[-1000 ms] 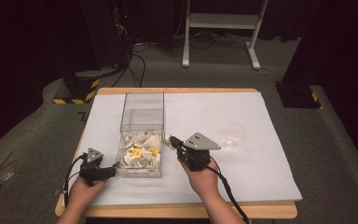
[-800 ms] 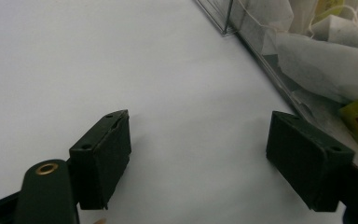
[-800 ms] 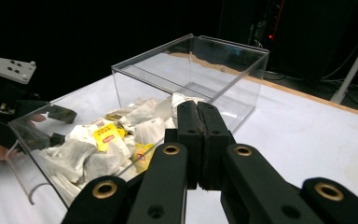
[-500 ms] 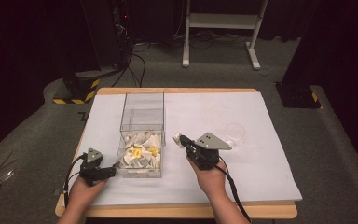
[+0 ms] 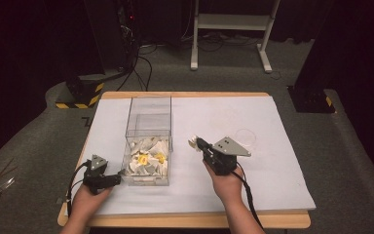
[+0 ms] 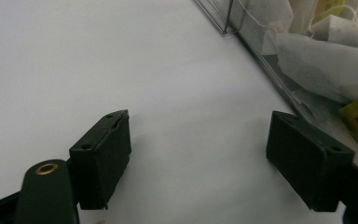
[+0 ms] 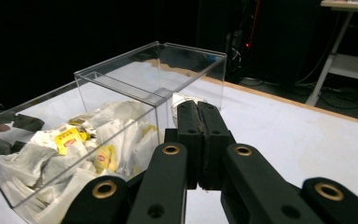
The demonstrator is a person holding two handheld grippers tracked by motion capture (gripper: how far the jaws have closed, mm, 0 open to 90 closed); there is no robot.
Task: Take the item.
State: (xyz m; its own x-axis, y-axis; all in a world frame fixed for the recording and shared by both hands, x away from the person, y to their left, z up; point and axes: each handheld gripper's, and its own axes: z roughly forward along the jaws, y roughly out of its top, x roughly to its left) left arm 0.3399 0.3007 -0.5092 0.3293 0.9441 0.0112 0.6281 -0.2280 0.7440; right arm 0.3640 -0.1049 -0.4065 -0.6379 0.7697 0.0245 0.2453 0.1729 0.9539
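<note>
While left claw (image 6: 198,158) gapes empty, right claw (image 5: 195,142) is clenched on tea bag (image 5: 192,143).

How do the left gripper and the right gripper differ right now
The left gripper has its fingers spread wide with nothing between them; the right gripper has its fingers shut on a tea bag. The left gripper sits beside the near left corner of the clear box, low by the white mat; the right gripper is right of the box, clear of it. Both are black and hand-held.

White-covered table (image 5: 272,185), clear box (image 5: 148,127)
</note>
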